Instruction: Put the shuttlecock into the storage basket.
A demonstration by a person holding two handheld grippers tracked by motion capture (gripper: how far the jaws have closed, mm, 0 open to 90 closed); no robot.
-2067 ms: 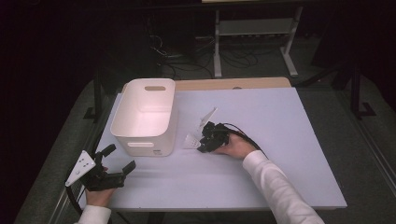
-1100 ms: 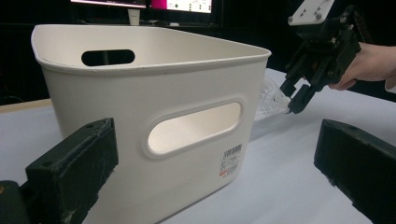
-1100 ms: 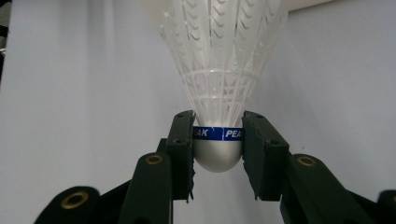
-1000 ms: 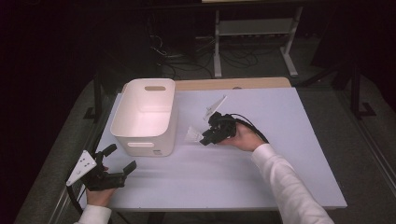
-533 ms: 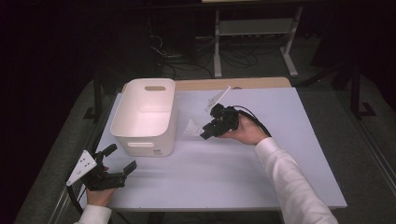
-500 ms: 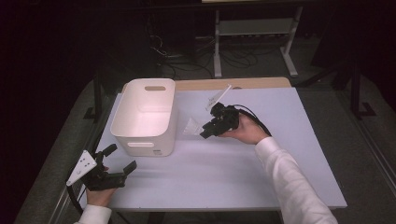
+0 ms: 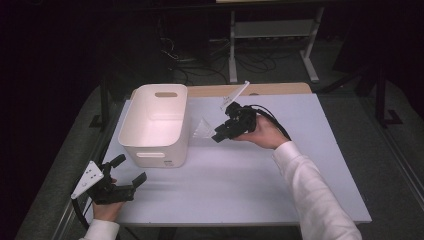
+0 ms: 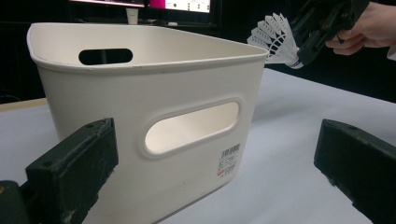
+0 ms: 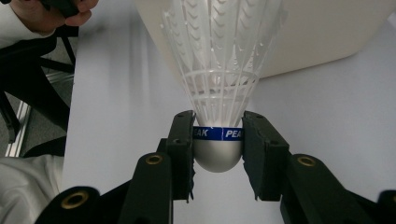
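Observation:
A white feathered shuttlecock (image 9: 219,70) with a blue band around its cork is clamped by that cork in my right gripper (image 9: 218,140). In the high view the right gripper (image 7: 220,135) holds the shuttlecock (image 7: 202,129) above the table, its skirt pointing toward the white bin (image 7: 156,125) just to the left. The left gripper view shows the shuttlecock (image 8: 275,39) beyond the bin's (image 8: 140,116) far rim. My left gripper (image 7: 127,172) rests at the table's front left corner, jaws wide apart with nothing between them, facing the bin's near wall.
The white table (image 7: 280,185) has free room right of the bin and in front of it. A wooden strip (image 7: 270,90) runs along the far edge. A metal stand (image 7: 275,35) and cables lie on the dark floor behind the table.
My right gripper has risen off the table with the shuttlecock in it and shifted slightly away, toward the far edge. The left gripper has stayed still.

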